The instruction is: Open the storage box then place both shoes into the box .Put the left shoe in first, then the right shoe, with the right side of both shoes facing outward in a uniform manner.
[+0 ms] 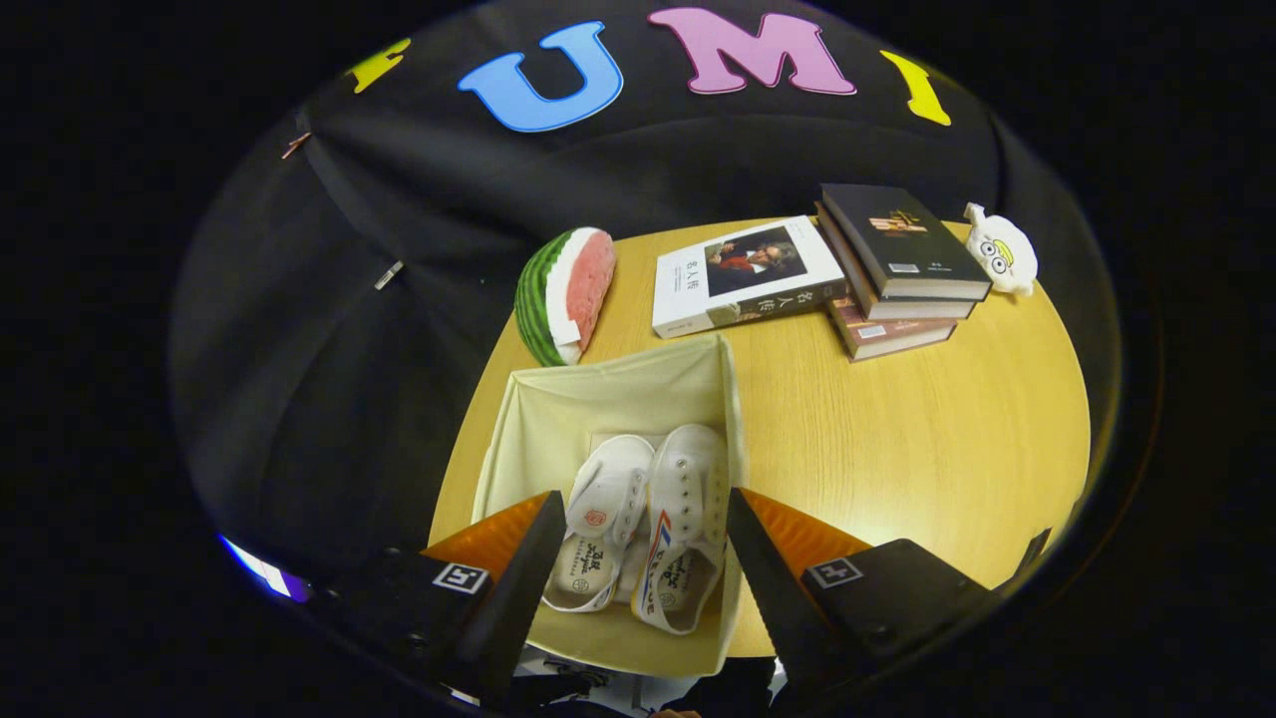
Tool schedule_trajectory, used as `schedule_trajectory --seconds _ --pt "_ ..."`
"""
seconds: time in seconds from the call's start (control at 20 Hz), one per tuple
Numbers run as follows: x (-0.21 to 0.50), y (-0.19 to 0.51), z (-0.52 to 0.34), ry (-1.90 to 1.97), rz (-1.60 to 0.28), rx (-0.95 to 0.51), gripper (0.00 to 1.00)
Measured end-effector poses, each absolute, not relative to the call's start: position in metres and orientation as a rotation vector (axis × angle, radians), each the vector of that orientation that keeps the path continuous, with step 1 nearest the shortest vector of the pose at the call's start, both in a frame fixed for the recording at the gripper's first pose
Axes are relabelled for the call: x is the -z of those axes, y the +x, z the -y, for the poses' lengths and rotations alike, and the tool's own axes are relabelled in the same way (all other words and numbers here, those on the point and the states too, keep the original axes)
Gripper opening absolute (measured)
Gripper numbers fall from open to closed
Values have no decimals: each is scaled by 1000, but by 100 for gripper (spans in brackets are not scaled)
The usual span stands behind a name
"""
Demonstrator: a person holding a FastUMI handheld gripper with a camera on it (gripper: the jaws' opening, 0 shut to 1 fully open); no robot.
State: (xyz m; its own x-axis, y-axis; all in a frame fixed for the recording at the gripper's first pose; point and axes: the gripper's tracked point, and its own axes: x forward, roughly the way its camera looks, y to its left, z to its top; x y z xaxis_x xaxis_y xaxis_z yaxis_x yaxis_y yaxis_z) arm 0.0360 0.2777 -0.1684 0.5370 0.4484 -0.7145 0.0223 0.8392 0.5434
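An open cream fabric storage box stands on the round wooden table. Two white canvas shoes lie inside it, side by side, toes pointing away from me. The left-hand shoe rests against the right-hand shoe, which has a red and blue stripe on its side. My gripper hovers above the box, open, with both shoes showing in the gap between its fingers and nothing held.
Beyond the box lie a watermelon slice toy, a white book and a stack of books with a small white plush toy beside it. Bare tabletop spreads to the right of the box.
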Motion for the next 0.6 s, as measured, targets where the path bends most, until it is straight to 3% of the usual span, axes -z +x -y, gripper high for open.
schedule_trajectory --seconds 0.6 --pt "127 71 -66 343 -597 71 99"
